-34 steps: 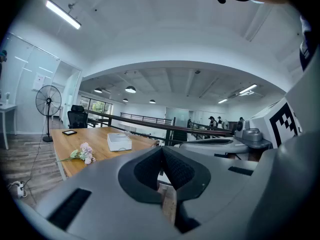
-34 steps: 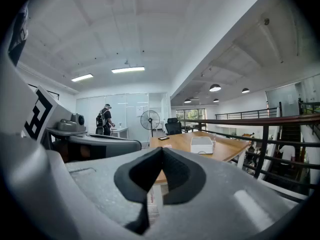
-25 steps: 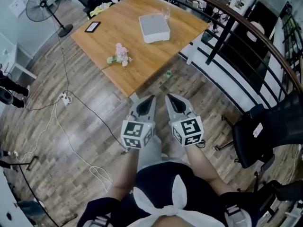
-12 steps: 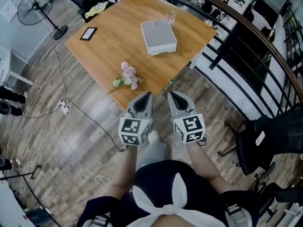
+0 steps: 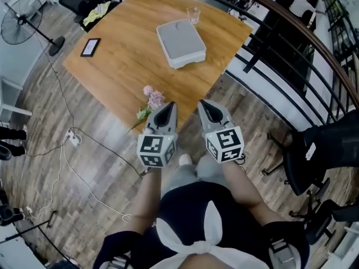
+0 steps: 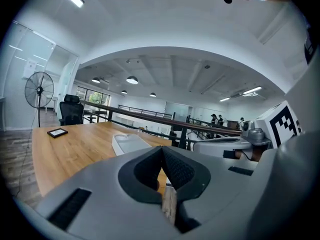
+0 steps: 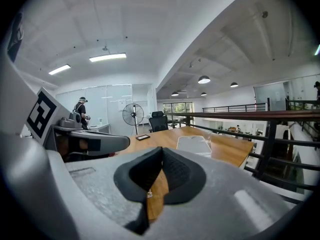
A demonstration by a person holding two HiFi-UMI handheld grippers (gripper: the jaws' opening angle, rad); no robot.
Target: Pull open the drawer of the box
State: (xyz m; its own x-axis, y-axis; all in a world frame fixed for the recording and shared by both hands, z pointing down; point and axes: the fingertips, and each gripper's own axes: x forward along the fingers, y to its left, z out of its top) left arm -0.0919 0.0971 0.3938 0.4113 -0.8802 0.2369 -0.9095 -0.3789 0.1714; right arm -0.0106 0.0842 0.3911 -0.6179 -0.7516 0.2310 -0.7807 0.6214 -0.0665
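Ahead of both grippers, well apart from their tips, a flat pale-grey rectangular box (image 5: 180, 42) lies on the square wooden bench (image 5: 115, 66).

Left gripper (image 5: 167, 110): jaws closed together, pads meeting at the tip, nothing between them. Right gripper (image 5: 207, 110): likewise closed and empty.

Both grippers are held side by side at the bench's near corner, pointing across the bench toward the box. Judged: an approach posture, with the jaws closed because nothing needs gripping yet.

Box position: past the middle of the bench, roughly in line with the gap between the two grippers.

A clear drinking glass (image 5: 193, 14) stands just beyond the box's far side. A sprig of pink flowers (image 5: 151, 98) lies near the close bench edge, just ahead of the left gripper's tip. A black flat phone-like slab (image 5: 90, 47) sits far out to the left of the left gripper.

Drawer front: not made out in any view, so I cannot tell which face carries the pull.

Judged: task not begun. The box is untouched, and the jaws must part before they can take a handle.
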